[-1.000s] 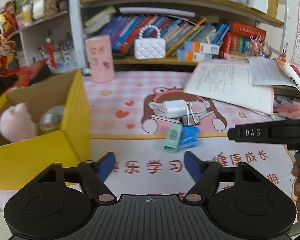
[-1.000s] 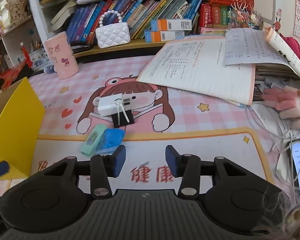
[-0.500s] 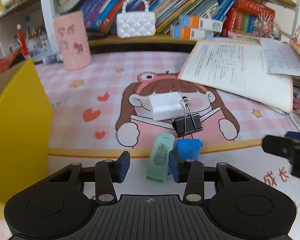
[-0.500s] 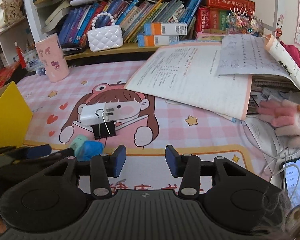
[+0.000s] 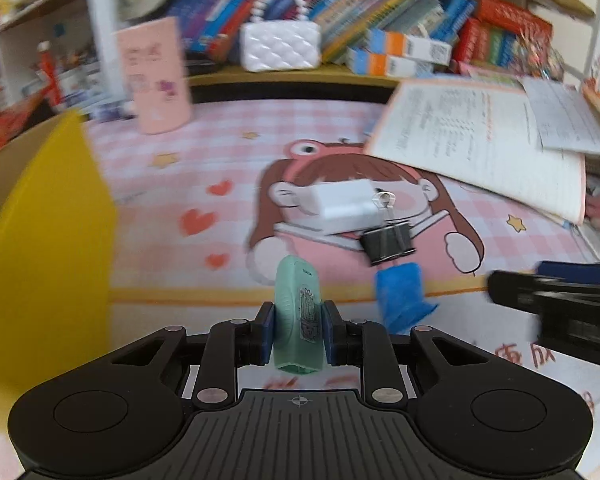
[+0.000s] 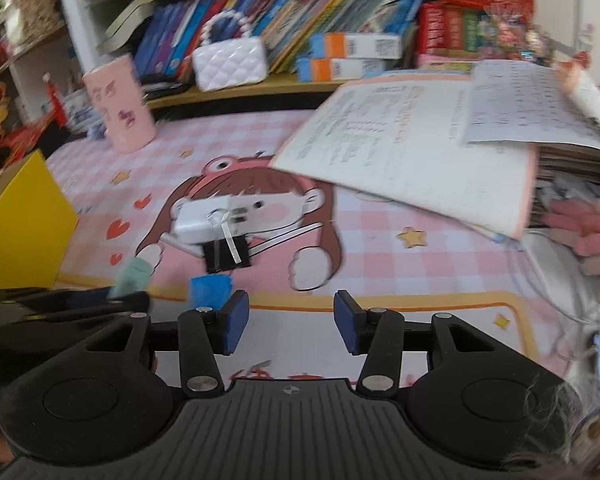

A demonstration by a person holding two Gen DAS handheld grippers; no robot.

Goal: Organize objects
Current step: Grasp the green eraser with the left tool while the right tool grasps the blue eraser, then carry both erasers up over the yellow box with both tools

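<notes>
**A:** What have the left tongs (image 5: 298, 322) got?

**B:** They are clenched on the mint-green eraser-like block (image 5: 298, 316). Both blue pads (image 5: 327, 326) press its sides, and it stands on edge between them, over the near part of the table (image 5: 148, 196), which has a pink checked mat with a cartoon girl on it.

**A:** And the right tongs (image 6: 291, 322)?

**B:** Their jaws are opening, with nothing between the pads. Only the mat shows in the gap. In the left wrist view their black arm comes in from the right edge of the table.

**A:** What else lies on the table?

**B:** A crumpled blue piece (image 5: 400, 296) sits just right of the green block, near the mat's yellow border. Beyond it is a black binder clip (image 5: 388, 242), touching a white charger block (image 5: 342, 206) on the cartoon face.

**A:** Anything at the sides?

**B:** A yellow box (image 5: 56, 240) stands at the left edge of the table. A pink cylindrical holder (image 5: 156, 76) stands toward the far left corner. An open workbook (image 5: 480, 144) covers the far right side, lying over a stack of papers.

**A:** And behind?

**B:** A shelf along the far edge holds a row of books and a white quilted purse (image 5: 280, 46) with a bead handle.
</notes>
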